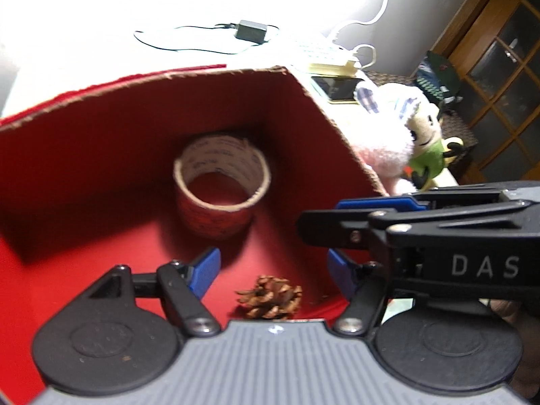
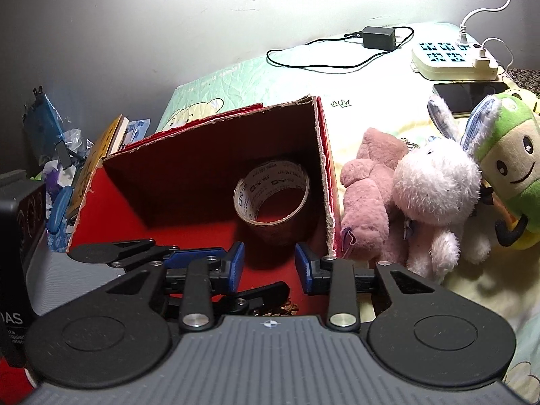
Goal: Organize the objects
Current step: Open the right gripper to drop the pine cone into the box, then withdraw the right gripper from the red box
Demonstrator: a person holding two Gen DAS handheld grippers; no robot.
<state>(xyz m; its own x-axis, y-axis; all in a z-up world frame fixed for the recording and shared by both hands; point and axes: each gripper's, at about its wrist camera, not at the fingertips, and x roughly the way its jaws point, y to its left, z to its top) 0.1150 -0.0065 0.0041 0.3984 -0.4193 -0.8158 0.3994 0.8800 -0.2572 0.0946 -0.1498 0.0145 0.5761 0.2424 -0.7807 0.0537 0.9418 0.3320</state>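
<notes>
A red cardboard box (image 1: 84, 135) lies open toward me; it also shows in the right wrist view (image 2: 202, 155). Inside stands a roll of tape (image 1: 221, 185), also in the right wrist view (image 2: 271, 199). A pine cone (image 1: 270, 298) lies on the red floor just under my left gripper (image 1: 273, 270), which is open and empty. My right gripper (image 2: 270, 266) is open and empty at the box mouth, above the left gripper's fingers (image 2: 189, 258). The pine cone (image 2: 283, 310) is mostly hidden there.
Plush toys lie right of the box: a pink one (image 2: 371, 189), a white rabbit (image 2: 438, 185), a green-hatted one (image 2: 513, 165). A phone (image 2: 469, 92), power strip (image 2: 452, 57) and charger (image 2: 379, 37) lie on the bed behind. Books and clutter (image 2: 91, 165) stand at the left.
</notes>
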